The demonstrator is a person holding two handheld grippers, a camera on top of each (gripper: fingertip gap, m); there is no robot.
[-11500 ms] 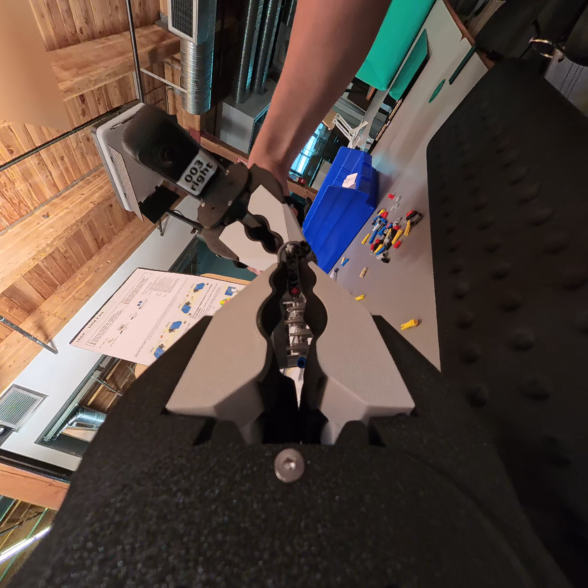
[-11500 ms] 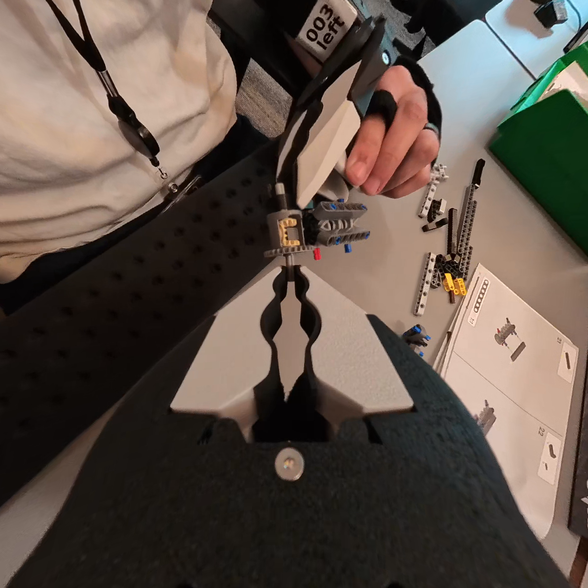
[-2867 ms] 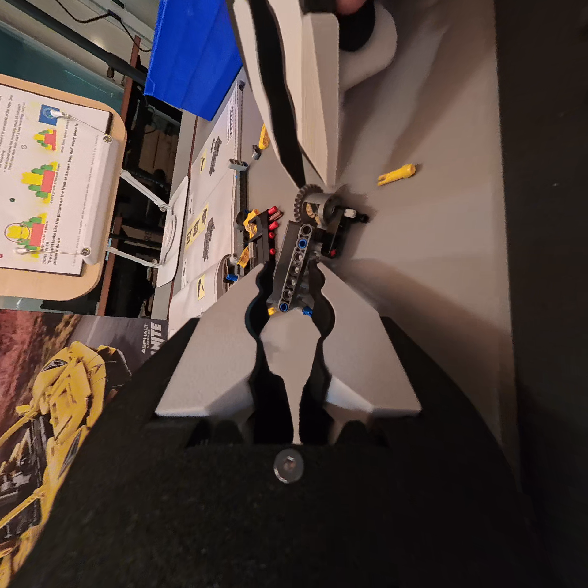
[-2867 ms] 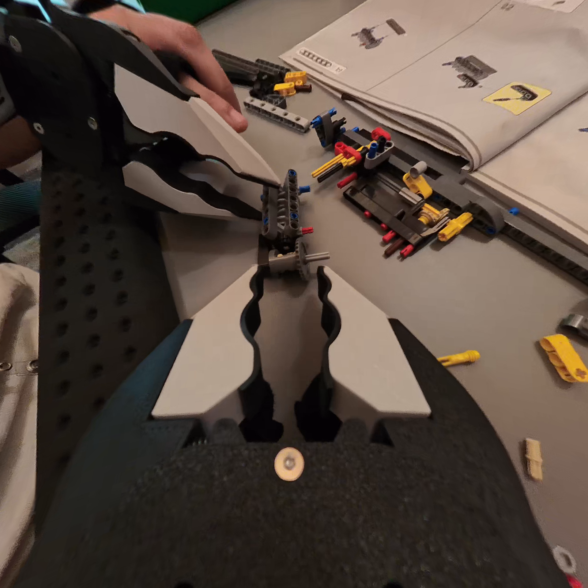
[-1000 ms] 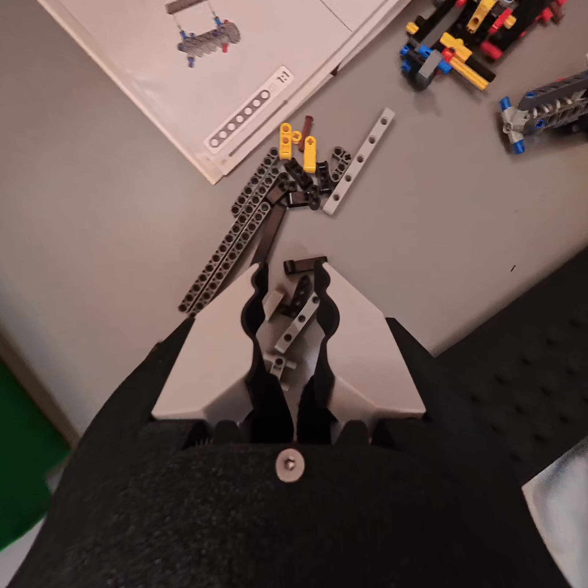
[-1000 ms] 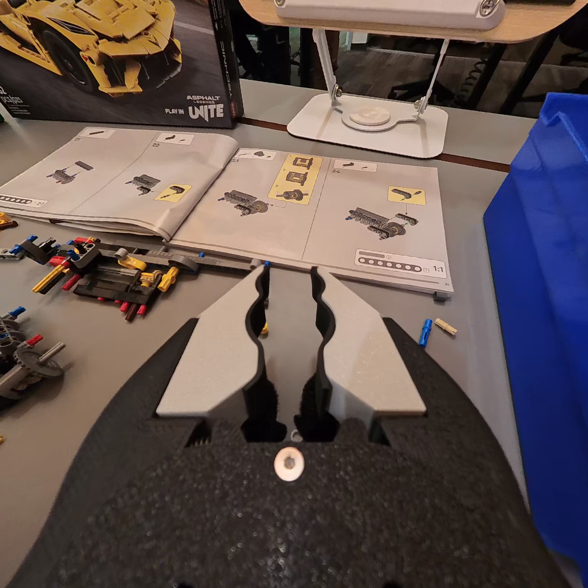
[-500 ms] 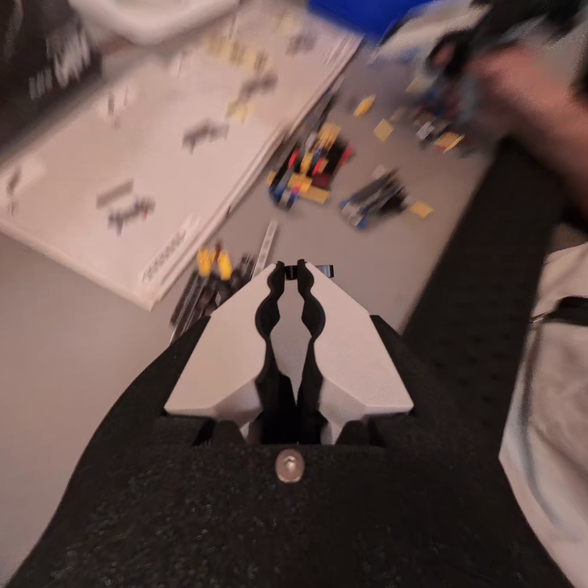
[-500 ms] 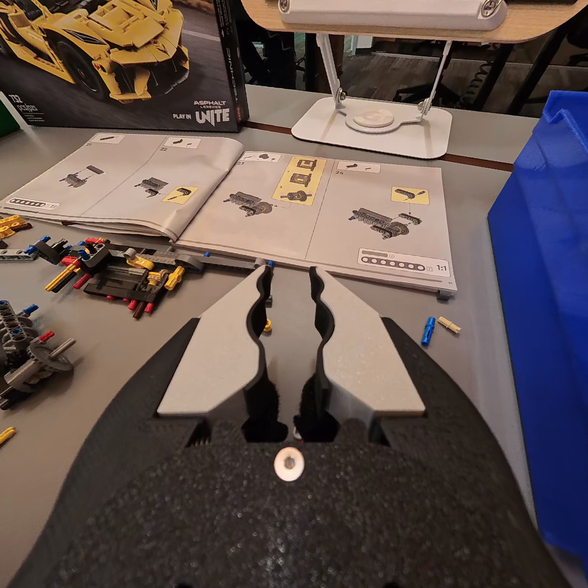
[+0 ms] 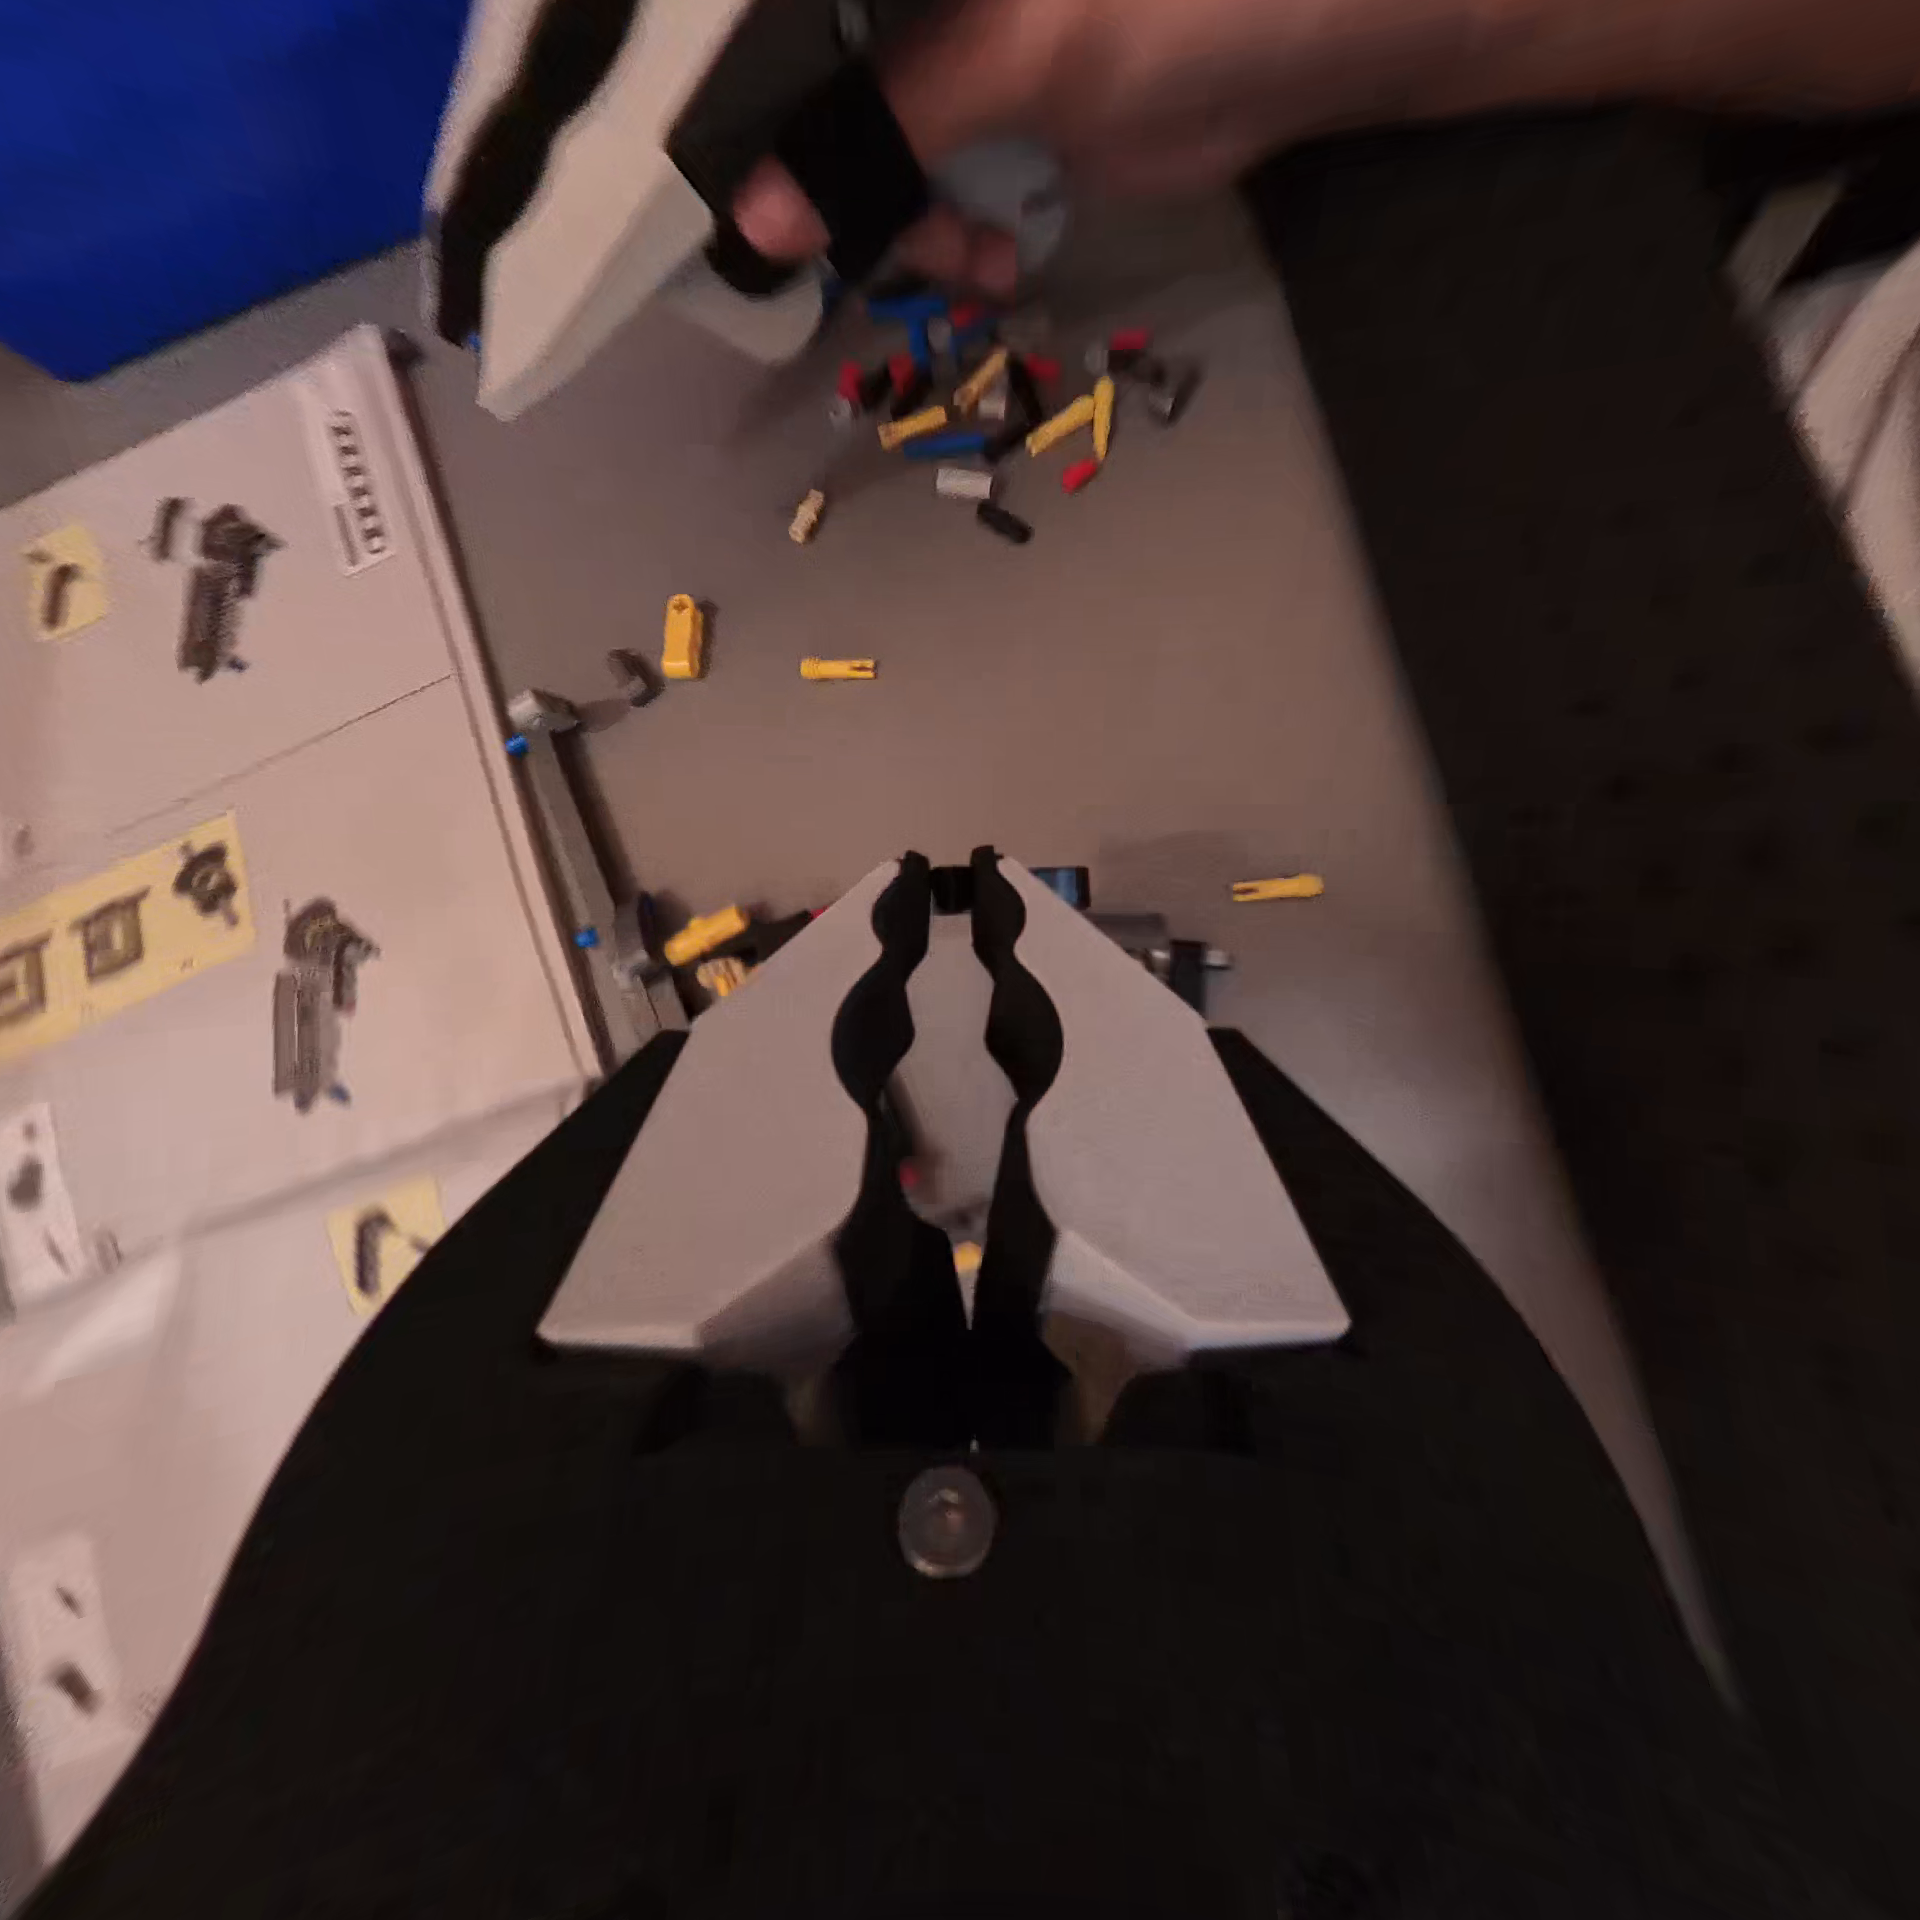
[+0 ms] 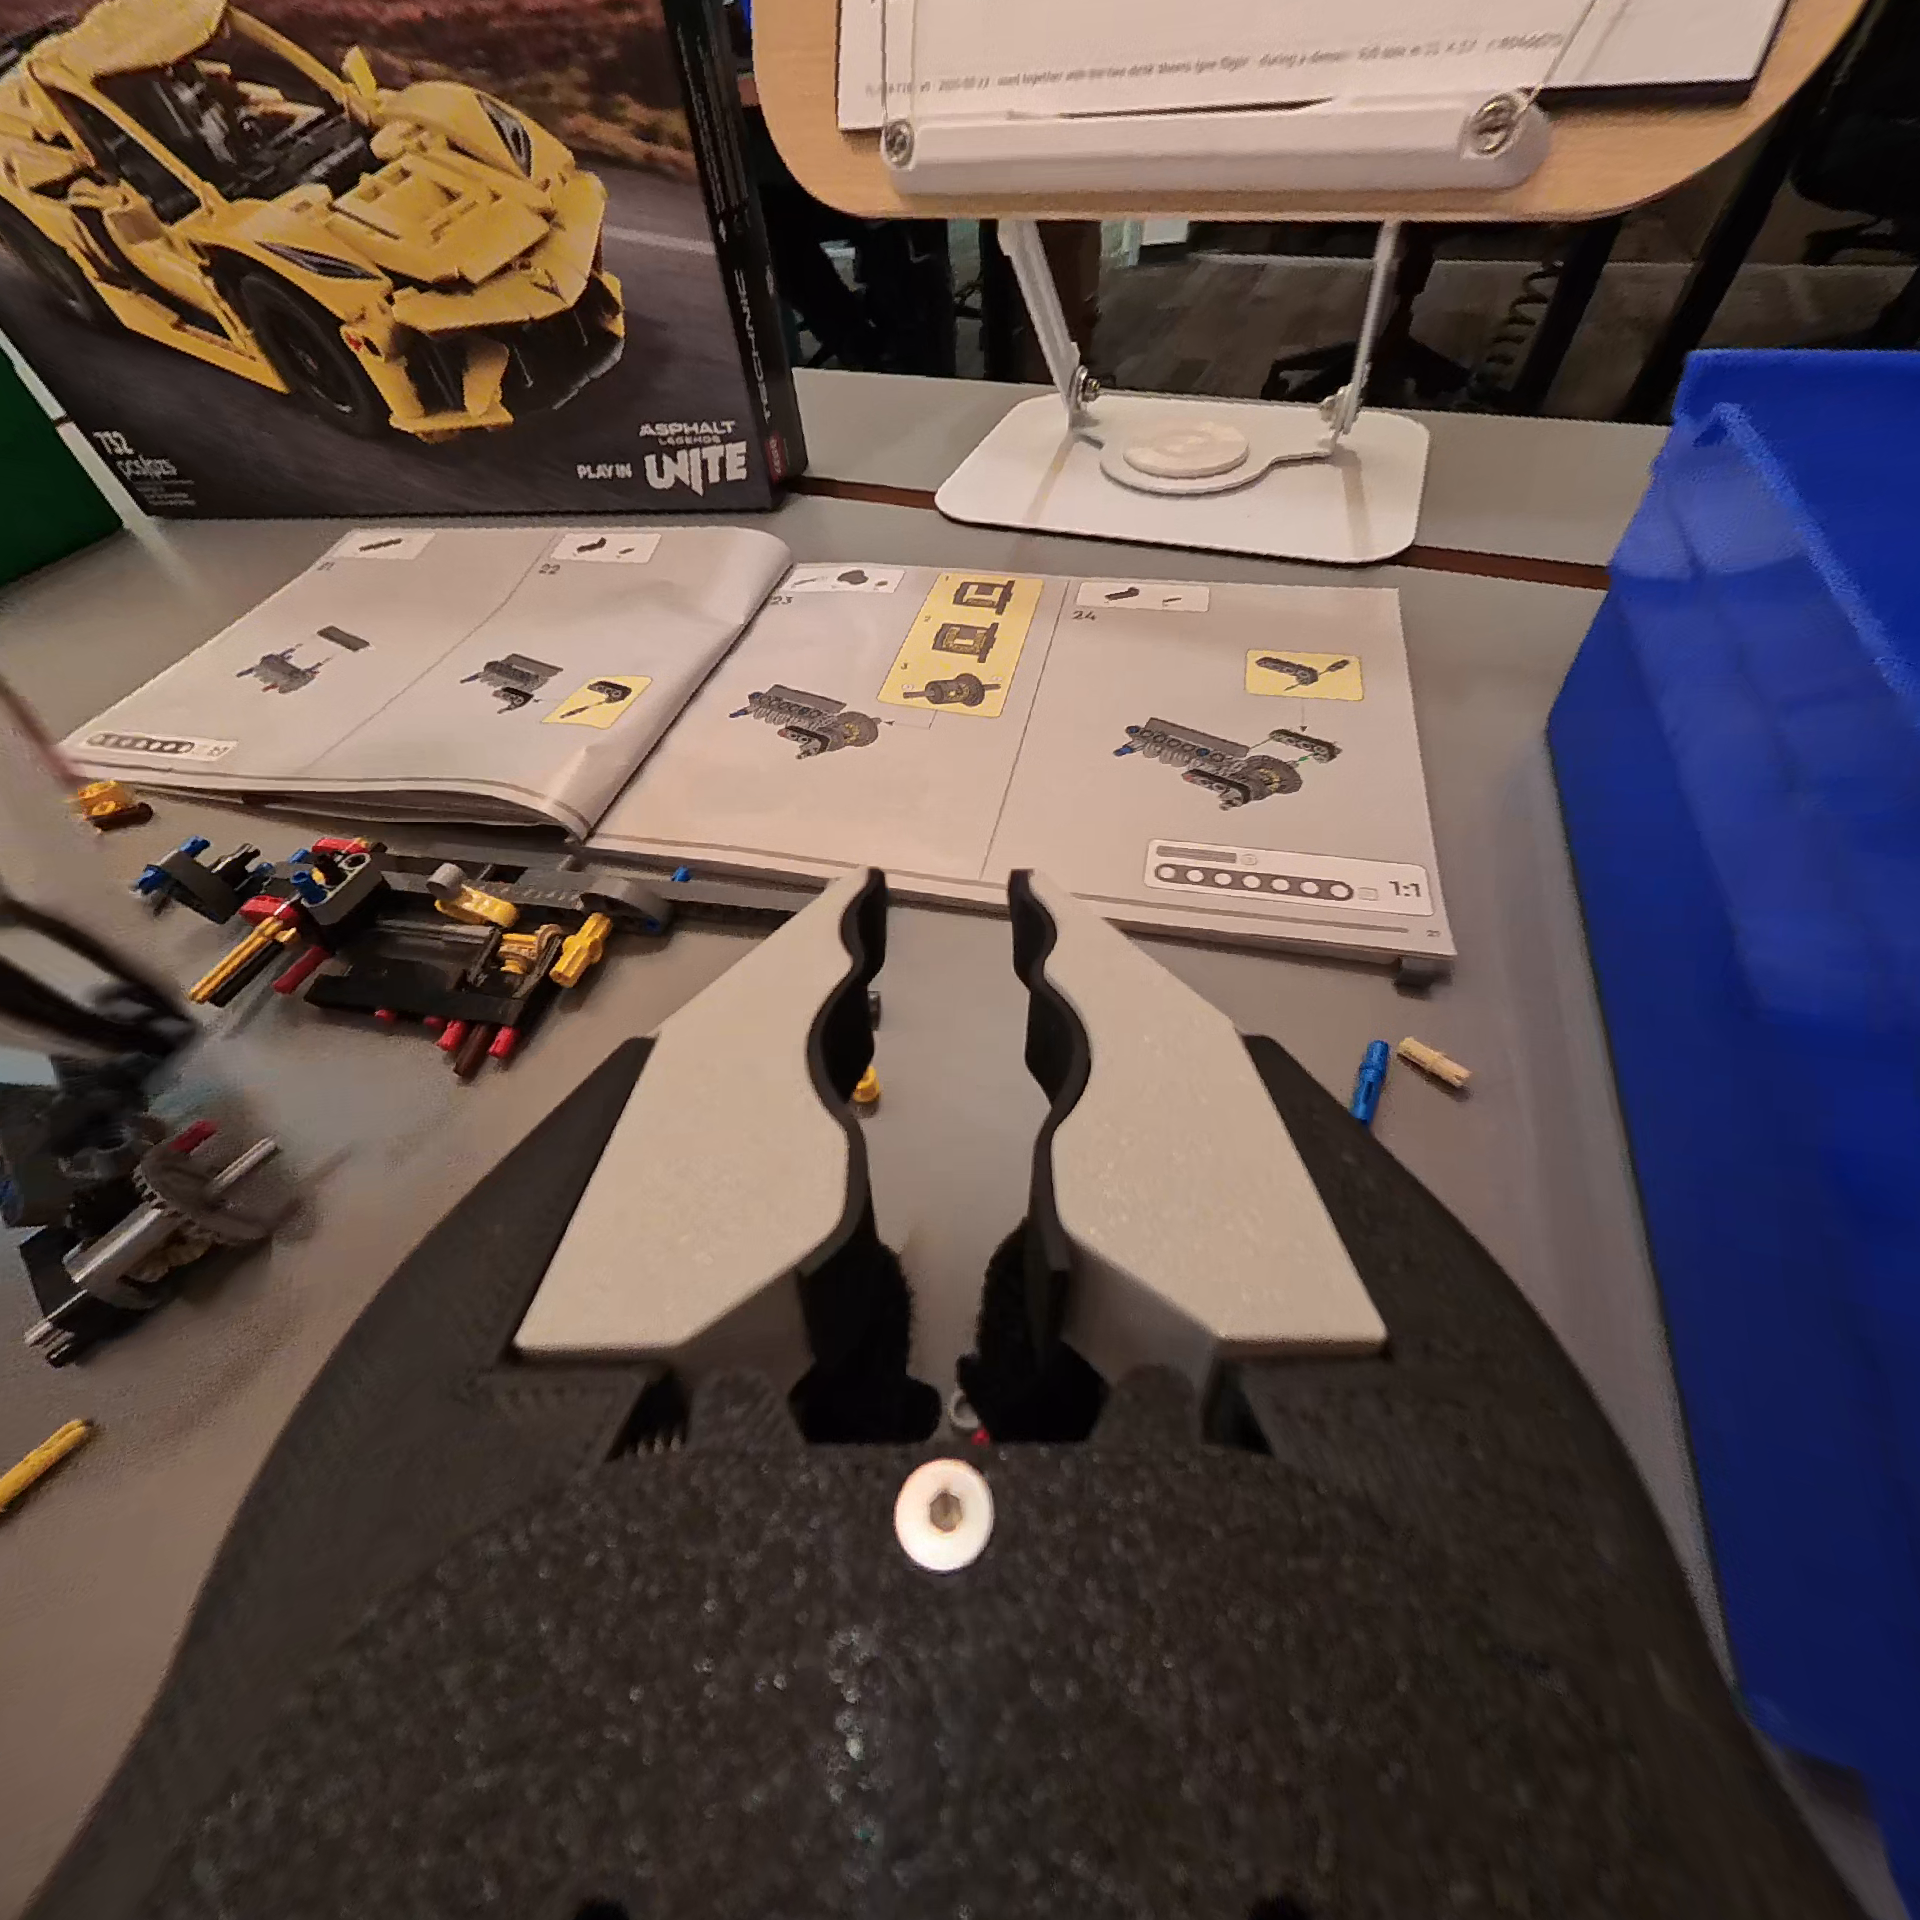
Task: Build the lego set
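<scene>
The grey table is used as the work place, so everything for the lego set is laid out flat on it. A blue bin is kept at the right edge, likely for spare parts. The box with the yellow car is stood up at the back, where the finished model can be seen. The open instruction book is laid flat just in front of the box, so the steps can be read while the parts are picked.

Just in front of the book, a half-built frame of black, yellow and red parts is left lying. Nearer to the left edge, the small grey gear assembly is set down on the table, touched by nothing; it looks parked there until the next part is brought. A pile of loose small parts is spread near the person's hand, so that each piece can be found easily.

The right gripper is held low over the table, and its fingers are parted with nothing between them. It seems to be kept ready for a pick.

The left gripper is almost closed, and a small black piece is pinched at its tips. The piece is too small and blurred to be named. It is probably being carried to the gear assembly.
</scene>
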